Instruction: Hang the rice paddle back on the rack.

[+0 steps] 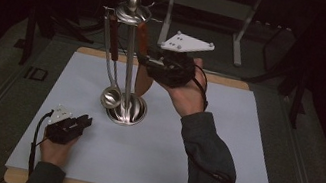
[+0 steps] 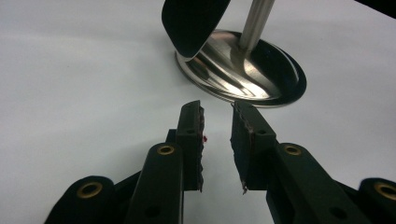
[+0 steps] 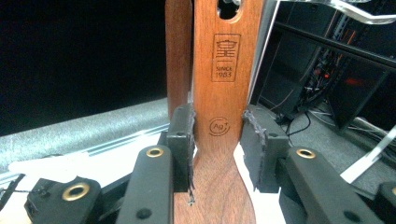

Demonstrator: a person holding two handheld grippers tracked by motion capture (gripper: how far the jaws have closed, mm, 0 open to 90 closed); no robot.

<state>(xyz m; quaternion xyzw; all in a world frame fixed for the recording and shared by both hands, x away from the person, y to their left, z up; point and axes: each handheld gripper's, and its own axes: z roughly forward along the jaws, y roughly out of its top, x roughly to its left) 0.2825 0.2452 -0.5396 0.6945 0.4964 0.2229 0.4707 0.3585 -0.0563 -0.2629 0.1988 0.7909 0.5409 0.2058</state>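
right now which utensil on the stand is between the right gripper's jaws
The wooden spatula, hanging on the stand's right side. The right gripper has its jaws closed on the flat wooden handle. The metal ladle hangs free on the left side, untouched.

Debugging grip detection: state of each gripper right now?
Left gripper: open, empty, low over the mat.
Right gripper: shut on the wooden spatula hanging on the rack.

The wooden spatula (image 3: 219,93) is reddish brown, stamped with a dark square mark and a round one. The stand (image 1: 123,107) and ladle (image 1: 110,96) are shiny silver. The table (image 1: 222,147) is pale grey-white, edged in light wood. Both tools are black.
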